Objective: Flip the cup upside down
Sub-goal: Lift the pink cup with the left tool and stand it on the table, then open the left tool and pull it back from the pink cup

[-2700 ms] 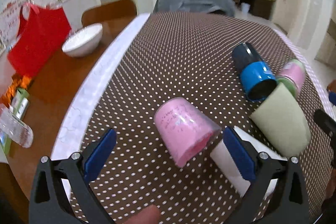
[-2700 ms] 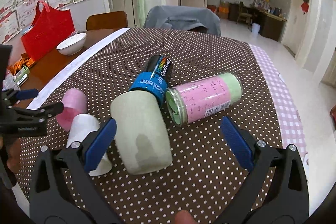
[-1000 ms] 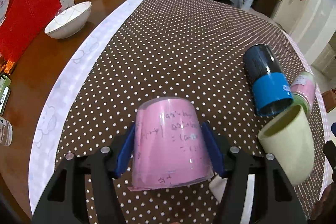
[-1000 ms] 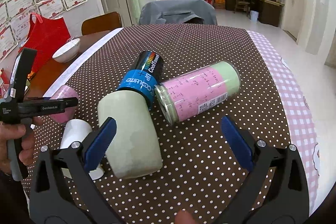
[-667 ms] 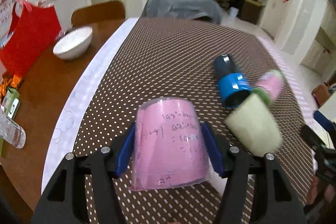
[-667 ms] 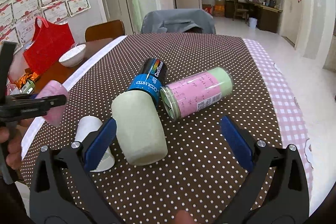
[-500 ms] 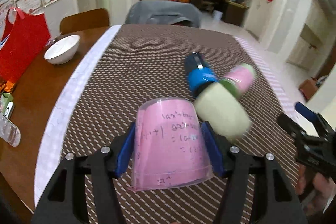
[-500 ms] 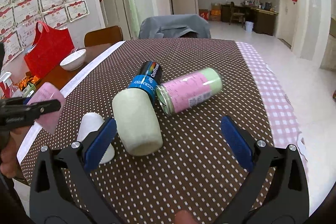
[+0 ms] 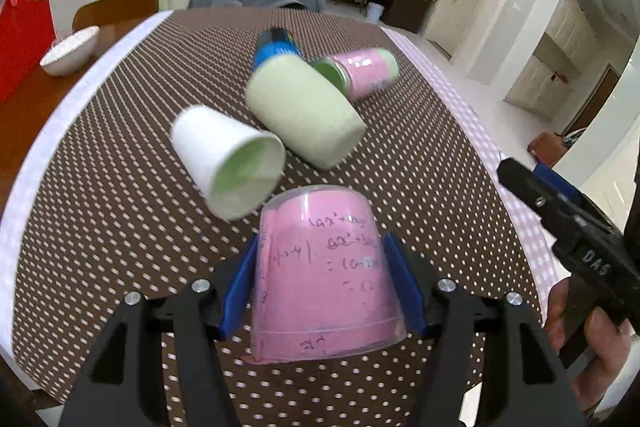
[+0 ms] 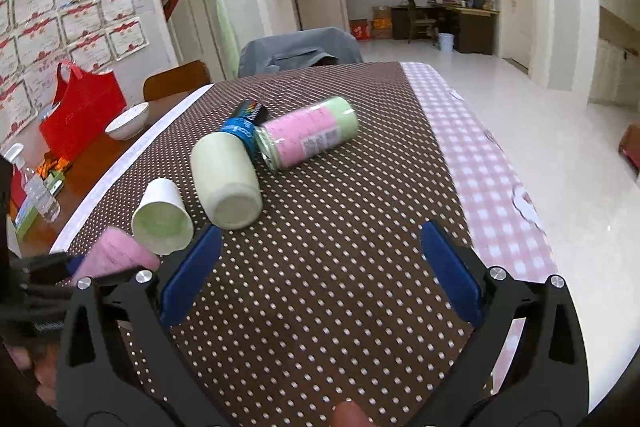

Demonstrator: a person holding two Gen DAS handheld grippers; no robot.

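1. Pink cup (image 9: 326, 275) is clamped between the blue pads (image 9: 237, 291) of the left gripper (image 9: 322, 287), base up and wide rim down, above the polka-dot tablecloth (image 9: 120, 227).
2. Right gripper (image 10: 320, 269) is held with fingers spread wide, nothing between them.
3. White cup (image 9: 228, 161) is seen lying on its side, mouth toward the camera, just beyond the pink cup.
4. Pale green cup (image 9: 304, 115) is lying beside it, touching the blue-banded can (image 9: 274, 45).
5. Pink-and-green jar (image 10: 306, 137) is lying beside the can.
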